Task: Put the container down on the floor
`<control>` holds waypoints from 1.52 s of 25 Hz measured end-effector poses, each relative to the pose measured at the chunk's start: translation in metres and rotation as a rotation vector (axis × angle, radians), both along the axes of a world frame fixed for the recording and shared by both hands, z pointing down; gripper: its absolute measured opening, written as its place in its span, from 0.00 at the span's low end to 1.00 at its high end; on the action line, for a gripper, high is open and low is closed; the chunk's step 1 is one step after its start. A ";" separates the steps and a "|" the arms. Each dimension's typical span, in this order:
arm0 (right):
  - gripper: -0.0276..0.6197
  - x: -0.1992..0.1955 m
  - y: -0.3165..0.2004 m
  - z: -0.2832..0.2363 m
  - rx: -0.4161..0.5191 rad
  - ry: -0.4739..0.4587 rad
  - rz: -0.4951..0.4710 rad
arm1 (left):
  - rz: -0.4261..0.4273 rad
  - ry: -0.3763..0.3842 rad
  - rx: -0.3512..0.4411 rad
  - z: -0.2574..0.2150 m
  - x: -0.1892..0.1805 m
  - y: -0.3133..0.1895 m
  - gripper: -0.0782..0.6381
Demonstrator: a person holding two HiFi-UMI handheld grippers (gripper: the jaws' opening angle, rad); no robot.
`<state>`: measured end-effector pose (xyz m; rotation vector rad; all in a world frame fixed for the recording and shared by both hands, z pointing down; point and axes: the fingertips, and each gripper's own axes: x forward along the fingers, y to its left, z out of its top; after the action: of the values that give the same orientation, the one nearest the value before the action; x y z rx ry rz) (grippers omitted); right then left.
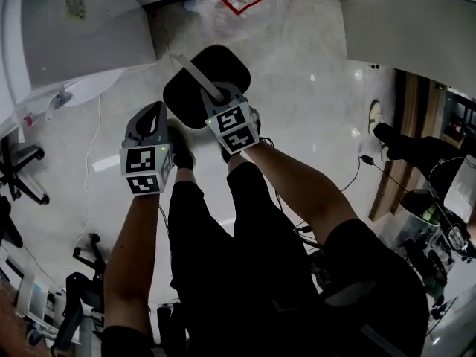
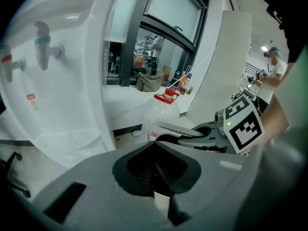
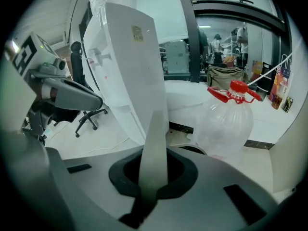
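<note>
I had the right gripper (image 1: pixel 220 95) clenched on the grey handle (image 1: pixel 195 71) of the black container (image 1: pixel 186 99). The container hung low over the pale floor (image 1: pixel 312 125), near a clear bottle (image 3: pixel 230 121) with a red cap, and I could not tell whether it touched down. The left gripper (image 1: pixel 158 114) sat just beside it, jaws pressed together on nothing.

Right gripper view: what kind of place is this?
Probably an office or lab: a white water dispenser, a large clear jug with a red cap, and a wheeled office chair.
</note>
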<state>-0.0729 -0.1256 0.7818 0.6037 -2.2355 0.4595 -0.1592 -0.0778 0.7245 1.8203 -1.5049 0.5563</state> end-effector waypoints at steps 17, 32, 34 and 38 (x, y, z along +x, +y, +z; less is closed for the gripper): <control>0.06 -0.013 -0.024 0.095 -0.047 0.072 0.009 | 0.005 0.002 -0.074 0.075 -0.012 -0.011 0.13; 0.06 -0.044 -0.046 0.121 -0.040 0.050 0.031 | -0.012 0.008 -0.068 0.089 -0.023 -0.020 0.13; 0.06 -0.043 -0.045 0.121 -0.039 0.042 0.039 | -0.018 0.006 -0.075 0.094 -0.024 -0.016 0.13; 0.06 -0.028 -0.034 0.127 -0.048 0.064 0.040 | -0.018 0.006 -0.094 0.103 -0.022 -0.008 0.13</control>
<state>-0.1011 -0.1593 0.9086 0.6309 -2.1490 0.5052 -0.1810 -0.0858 0.8273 1.7330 -1.4652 0.6024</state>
